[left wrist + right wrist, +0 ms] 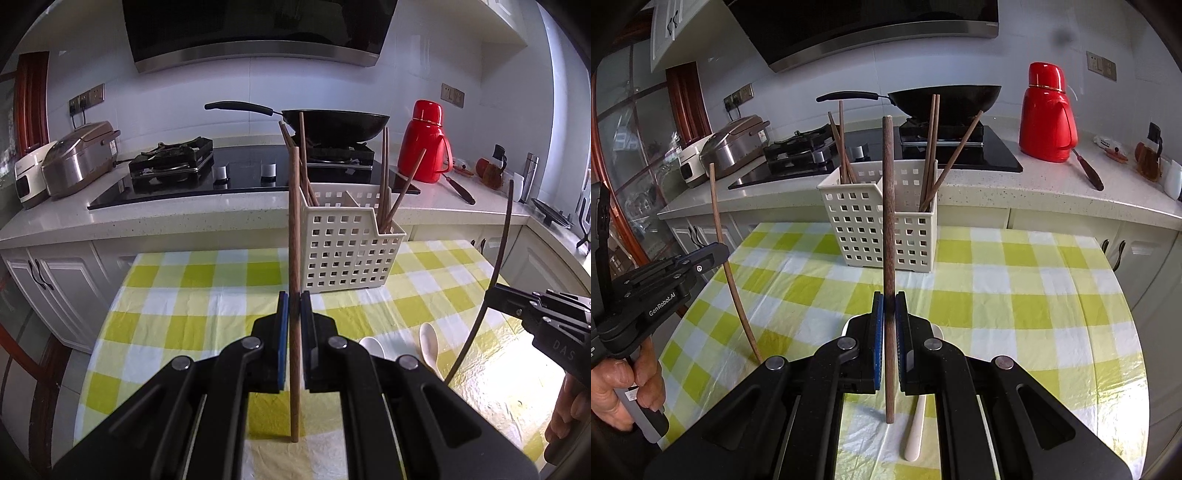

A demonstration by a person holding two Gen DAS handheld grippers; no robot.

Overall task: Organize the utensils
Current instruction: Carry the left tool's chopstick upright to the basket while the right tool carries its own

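My left gripper (294, 300) is shut on a brown wooden chopstick (294, 221) that stands upright above the checked tablecloth (184, 295). My right gripper (889, 301) is shut on a second, darker chopstick (888, 206), also upright. Each gripper shows in the other's view, the right gripper (494, 297) at the right edge and the left gripper (721, 252) at the left edge. Ahead stands a white perforated basket (343, 251) (857, 229) with two compartments, each holding several chopsticks. Two white spoons (430, 339) (916, 432) lie on the cloth near the grippers.
Behind the table runs a speckled counter (184, 218) with a black gas hob, a wok (332, 125), a red thermos (424, 144), a rice cooker (81, 158) and a brown-handled tool (1089, 170). A hand (624, 387) holds the left gripper's handle.
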